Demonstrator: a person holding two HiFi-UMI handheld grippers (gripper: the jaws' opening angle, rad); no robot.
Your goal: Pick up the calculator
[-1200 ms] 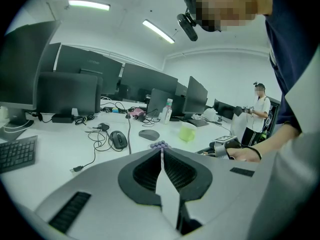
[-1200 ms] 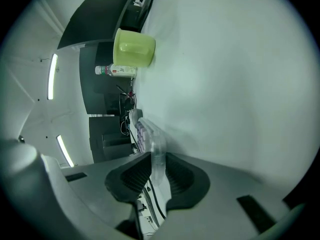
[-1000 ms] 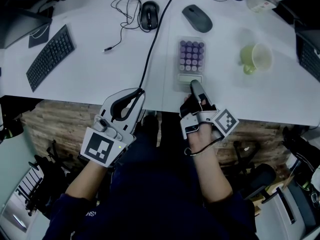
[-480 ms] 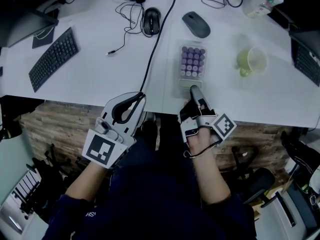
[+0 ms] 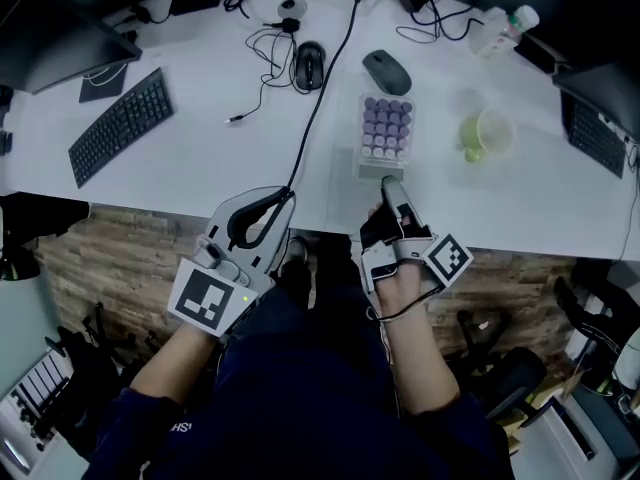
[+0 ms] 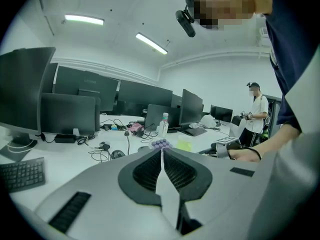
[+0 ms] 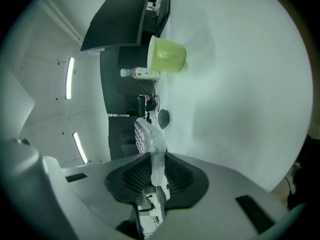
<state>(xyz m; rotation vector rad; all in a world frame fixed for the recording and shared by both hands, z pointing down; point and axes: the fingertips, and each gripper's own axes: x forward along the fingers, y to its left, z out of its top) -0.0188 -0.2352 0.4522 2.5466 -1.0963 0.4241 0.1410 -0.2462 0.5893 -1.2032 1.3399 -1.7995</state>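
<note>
The calculator (image 5: 385, 126), a clear case with purple keys, lies lengthwise in the middle of the white desk (image 5: 200, 168). My right gripper (image 5: 391, 182) is shut on its near end. In the right gripper view the calculator (image 7: 150, 139) runs edge-on out from between the pads of my right gripper (image 7: 157, 170), with the desk surface off to the right. My left gripper (image 5: 284, 197) hovers at the desk's front edge, left of the calculator, shut with nothing in it. From my left gripper (image 6: 161, 152) the purple keys of the calculator (image 6: 160, 144) show just past the tips.
A green mug (image 5: 486, 132) stands right of the calculator and a grey mouse (image 5: 387, 71) lies behind it. A black mouse (image 5: 308, 64), a black cable (image 5: 312, 118) and a keyboard (image 5: 120, 123) lie to the left. A bottle (image 5: 497, 30) lies far right. A person (image 6: 256, 111) stands beyond the desks.
Both grippers have risen a little at the desk's front edge. The right gripper keeps its hold on the calculator's near end. More of the far desk shows now.
</note>
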